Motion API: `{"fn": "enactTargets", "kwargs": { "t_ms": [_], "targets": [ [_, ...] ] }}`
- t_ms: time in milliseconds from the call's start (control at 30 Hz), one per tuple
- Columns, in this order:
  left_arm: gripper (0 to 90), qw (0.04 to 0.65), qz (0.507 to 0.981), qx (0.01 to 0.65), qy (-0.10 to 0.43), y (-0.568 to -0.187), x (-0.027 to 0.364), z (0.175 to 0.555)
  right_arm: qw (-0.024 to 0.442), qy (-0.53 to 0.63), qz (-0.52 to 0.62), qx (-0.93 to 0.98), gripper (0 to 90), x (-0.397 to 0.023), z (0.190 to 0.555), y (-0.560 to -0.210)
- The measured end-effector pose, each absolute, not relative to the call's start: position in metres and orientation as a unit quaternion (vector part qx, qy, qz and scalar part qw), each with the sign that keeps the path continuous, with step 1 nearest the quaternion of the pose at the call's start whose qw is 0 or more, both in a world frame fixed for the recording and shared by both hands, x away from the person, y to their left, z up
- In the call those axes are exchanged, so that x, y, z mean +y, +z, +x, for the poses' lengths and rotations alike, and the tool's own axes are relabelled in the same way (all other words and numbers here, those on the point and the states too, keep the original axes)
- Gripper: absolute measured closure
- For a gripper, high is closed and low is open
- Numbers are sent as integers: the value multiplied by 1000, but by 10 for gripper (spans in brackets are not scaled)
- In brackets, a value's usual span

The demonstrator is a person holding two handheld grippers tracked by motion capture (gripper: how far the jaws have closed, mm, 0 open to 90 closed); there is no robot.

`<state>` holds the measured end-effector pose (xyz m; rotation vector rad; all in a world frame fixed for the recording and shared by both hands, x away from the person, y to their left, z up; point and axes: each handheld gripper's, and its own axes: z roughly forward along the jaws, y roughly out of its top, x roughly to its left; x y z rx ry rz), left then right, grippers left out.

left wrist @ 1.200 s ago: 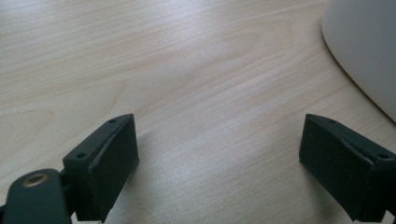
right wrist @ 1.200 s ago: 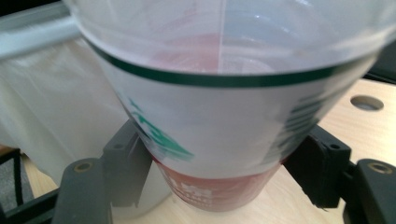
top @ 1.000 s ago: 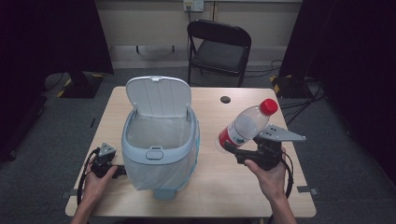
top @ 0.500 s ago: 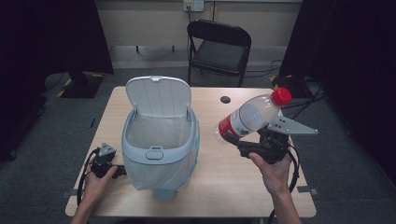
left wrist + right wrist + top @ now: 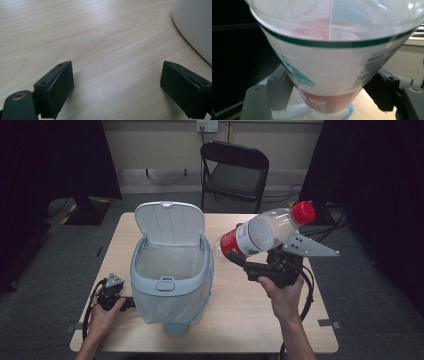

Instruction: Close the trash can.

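Note:
A clear plastic bottle with a red cap and a red-and-white label hangs tilted in the air, cap up and to the right, just right of the bin. My right gripper is shut on its lower body; in the right gripper view both jaws press on the bottle. The grey-blue bin stands on the table with its white lid raised and a clear liner inside. At the bin's left foot my left gripper rests on the table, open, with bare wood between its jaws.
The wooden table has free room at front right. A small dark round object lies near its far edge. A black folding chair stands behind the table. The bin's white wall is close on the right in the left gripper view.
My right hand has lifted the bottle higher and tilted it further, cap swinging up to the right. The left hand and the bin have stayed put.

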<state>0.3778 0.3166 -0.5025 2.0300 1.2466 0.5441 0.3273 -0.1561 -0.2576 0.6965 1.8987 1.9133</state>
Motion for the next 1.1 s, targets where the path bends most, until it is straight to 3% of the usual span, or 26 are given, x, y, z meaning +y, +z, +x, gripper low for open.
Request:
{"fn": "enactTargets", "kwargs": {
  "t_ms": [700,967,1100],
  "targets": [
    [112,342,781,479,210,-502,317,378,76,713,194,669,285,-84,349,-244],
    [112,341,781,479,210,-502,317,378,66,670,194,713,275,-53,360,-258],
    [112,342,781,480,209,-503,317,378,83,646,205,731,274,-48,364,-266]
  ]
}}
